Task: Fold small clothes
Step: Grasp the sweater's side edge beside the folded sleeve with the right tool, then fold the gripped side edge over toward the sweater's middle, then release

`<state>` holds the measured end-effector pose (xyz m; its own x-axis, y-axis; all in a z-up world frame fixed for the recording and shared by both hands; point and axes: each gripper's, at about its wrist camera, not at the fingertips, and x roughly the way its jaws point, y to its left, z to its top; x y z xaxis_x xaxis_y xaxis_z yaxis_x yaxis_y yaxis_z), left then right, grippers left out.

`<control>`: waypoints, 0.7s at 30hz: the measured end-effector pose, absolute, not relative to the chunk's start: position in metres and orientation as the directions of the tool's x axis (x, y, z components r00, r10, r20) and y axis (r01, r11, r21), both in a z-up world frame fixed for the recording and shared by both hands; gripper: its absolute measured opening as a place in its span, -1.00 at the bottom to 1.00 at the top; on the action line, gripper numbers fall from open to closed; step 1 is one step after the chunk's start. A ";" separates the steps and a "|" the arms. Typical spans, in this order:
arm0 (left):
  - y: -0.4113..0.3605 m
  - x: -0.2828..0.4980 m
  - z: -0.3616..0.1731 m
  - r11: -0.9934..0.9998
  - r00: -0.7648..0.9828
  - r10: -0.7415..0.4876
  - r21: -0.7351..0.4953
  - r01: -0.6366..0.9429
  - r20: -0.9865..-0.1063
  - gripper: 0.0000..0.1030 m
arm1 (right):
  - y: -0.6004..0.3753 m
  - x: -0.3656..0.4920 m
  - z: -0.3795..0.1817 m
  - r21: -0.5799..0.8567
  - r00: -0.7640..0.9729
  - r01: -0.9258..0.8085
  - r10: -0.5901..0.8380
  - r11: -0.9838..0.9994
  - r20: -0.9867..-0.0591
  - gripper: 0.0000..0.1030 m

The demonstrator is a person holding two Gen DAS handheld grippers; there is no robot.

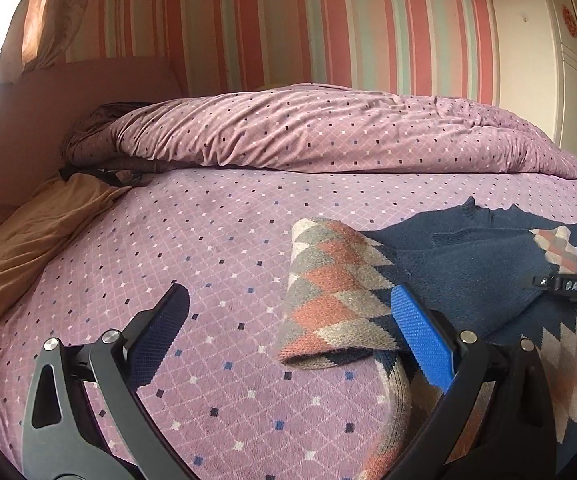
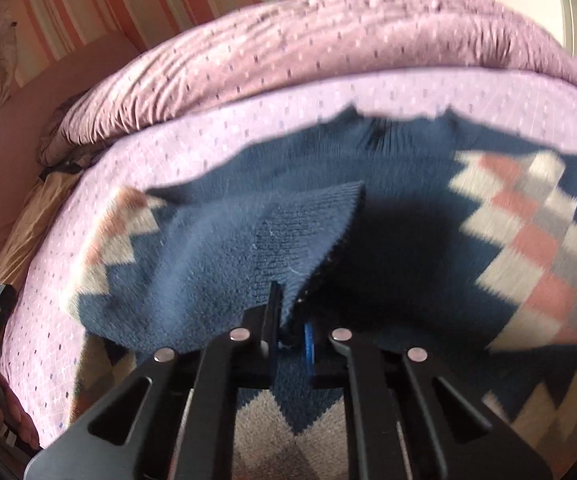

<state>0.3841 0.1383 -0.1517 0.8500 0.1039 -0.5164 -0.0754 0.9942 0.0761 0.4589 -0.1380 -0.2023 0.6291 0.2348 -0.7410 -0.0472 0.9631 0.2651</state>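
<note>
A small navy knitted sweater (image 1: 468,264) with pink, grey and cream diamond pattern lies on the purple bedsheet (image 1: 208,240). One patterned sleeve (image 1: 328,292) is folded up, lying between my open left gripper's (image 1: 292,308) fingers; the blue pad (image 1: 420,332) sits at the sleeve's right edge. In the right wrist view my right gripper (image 2: 290,320) is shut on a lifted navy fold of the sweater (image 2: 272,240), held above the sweater body (image 2: 428,240). The right gripper also shows at the left wrist view's right edge (image 1: 568,286).
A rolled purple duvet (image 1: 328,132) lies across the far side of the bed. A tan cloth (image 1: 36,240) and dark fabric (image 1: 92,128) lie at the left. A striped wall (image 1: 328,20) and white wardrobe (image 1: 548,40) stand behind.
</note>
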 end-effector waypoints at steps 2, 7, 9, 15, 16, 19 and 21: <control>0.140 0.388 -0.152 0.994 0.846 0.109 0.071 -0.084 -0.522 0.94 | -0.142 0.458 -0.188 0.243 0.661 -0.049 0.214 0.969 -0.719 -0.84; 0.137 0.397 -0.148 0.993 0.843 0.116 0.061 -0.098 -0.525 0.94 | -0.173 0.461 -0.157 0.156 0.726 -0.023 0.123 0.987 -0.676 -0.84; 0.133 0.401 -0.147 0.993 0.844 0.117 0.063 -0.099 -0.523 0.94 | -0.197 0.462 -0.149 0.120 0.743 0.005 0.077 0.993 -0.665 -0.84; 0.113 0.419 -0.150 0.994 0.829 0.108 0.059 -0.090 -0.548 0.94 | -0.272 0.462 -0.137 0.012 0.758 0.099 -0.067 0.995 -0.649 -0.84; 0.109 0.423 -0.152 0.995 0.826 0.103 0.052 -0.089 -0.554 0.94 | -0.285 0.462 -0.139 0.002 0.752 0.109 -0.081 0.994 -0.655 -0.84; 0.093 0.433 -0.159 0.996 0.811 0.094 0.050 -0.080 -0.578 0.94 | -0.311 0.462 -0.150 -0.027 0.732 0.130 -0.115 0.991 -0.671 -0.84; 0.085 0.439 -0.165 0.996 0.799 0.094 0.062 -0.071 -0.595 0.94 | -0.321 0.460 -0.159 -0.029 0.719 0.141 -0.123 0.990 -0.684 -0.84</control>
<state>0.4395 0.0847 -0.1646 0.7986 0.0937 -0.5945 -0.0706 0.9956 0.0621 0.4596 -0.3211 -0.1587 0.7188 -0.1230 -0.6843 0.1414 0.9895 -0.0294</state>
